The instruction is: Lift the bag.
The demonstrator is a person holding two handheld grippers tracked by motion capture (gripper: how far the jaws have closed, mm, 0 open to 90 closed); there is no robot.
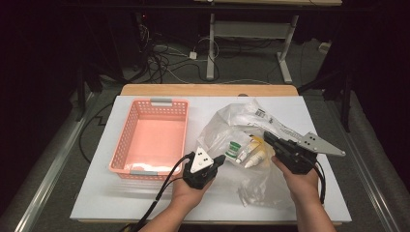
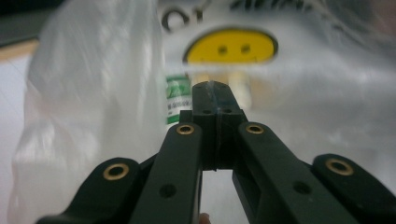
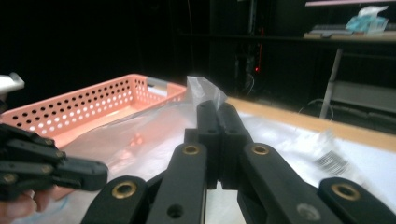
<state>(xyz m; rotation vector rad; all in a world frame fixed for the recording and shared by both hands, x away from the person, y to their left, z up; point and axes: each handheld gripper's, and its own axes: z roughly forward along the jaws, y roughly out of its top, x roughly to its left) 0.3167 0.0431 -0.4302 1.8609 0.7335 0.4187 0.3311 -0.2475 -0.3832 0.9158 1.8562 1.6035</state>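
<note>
The left gripper (image 1: 218, 161) has its jaws pressed together on a fold of the clear plastic bag (image 1: 241, 126); in the left gripper view the film is caught between the closed tips. The right gripper (image 1: 269, 137) is likewise clamped on the opposite edge of the bag, a peak of film standing above its closed tips in the right gripper view. The bag lies on the white table (image 1: 145, 198), just right of the pink basket (image 1: 180, 104), which holds nothing. The step in hand appears to be spreading the bag's mouth. To do it well, both grips should stay firm while the hands draw apart evenly, keeping the opening level so the contents do not slide out. Count: one bag; one basket; two grippers; inside the bag, one green-labelled bottle (image 1: 235, 150) and what looks like two small pale bottles (image 1: 255, 153), though overlapping film makes that number uncertain.
</note>
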